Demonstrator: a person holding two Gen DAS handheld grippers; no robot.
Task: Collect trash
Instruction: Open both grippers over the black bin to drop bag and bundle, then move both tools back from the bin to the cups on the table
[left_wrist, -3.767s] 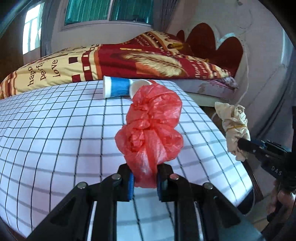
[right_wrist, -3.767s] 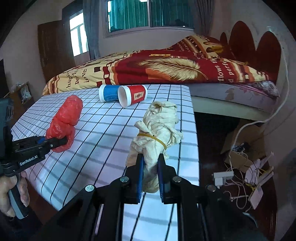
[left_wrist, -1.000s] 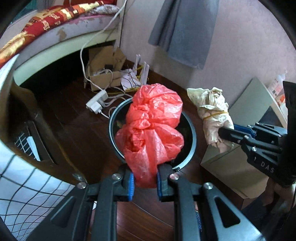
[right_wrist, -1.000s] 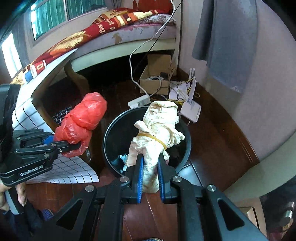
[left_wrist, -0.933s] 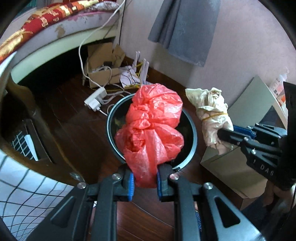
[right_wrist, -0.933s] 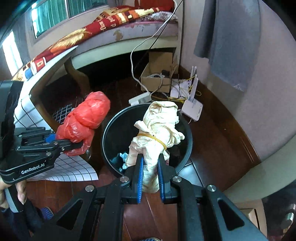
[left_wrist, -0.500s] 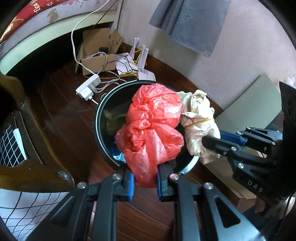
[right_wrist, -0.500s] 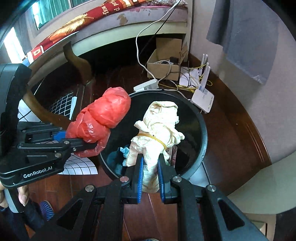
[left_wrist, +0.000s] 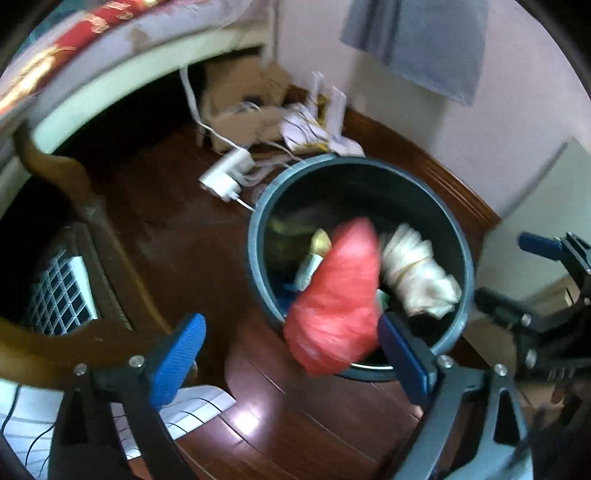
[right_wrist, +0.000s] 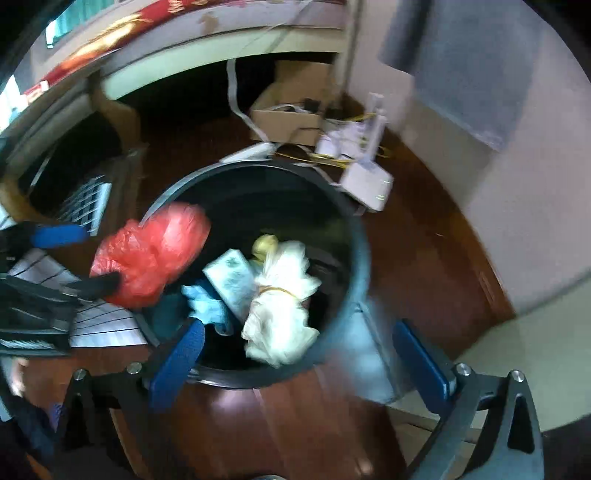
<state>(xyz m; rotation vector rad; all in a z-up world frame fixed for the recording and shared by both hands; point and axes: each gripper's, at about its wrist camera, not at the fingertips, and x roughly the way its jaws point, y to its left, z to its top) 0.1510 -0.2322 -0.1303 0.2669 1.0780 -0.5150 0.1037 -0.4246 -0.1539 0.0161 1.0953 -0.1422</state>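
Left wrist: our left gripper has jaws wide and opening, blue pads well apart. Red bag sits between them, blurred, close against the right pad; whether it touches we cannot tell. It hangs over the near rim of the bin. Cream bundle with a rubber band is inside the bin, right of the red bag. Right gripper shows at the right edge, jaws spread. Power strip and cardboard box lie on the wood floor behind the bin.

Right wrist: our right gripper has jaws wide and opening, nothing pressed between the pads. Cream bundle is loose over the bin mouth, above other scraps: a pale carton and blue paper. Red bag is over the bin's left rim, just beside the left gripper, whose fingers stand apart. White router on the floor behind the bin.
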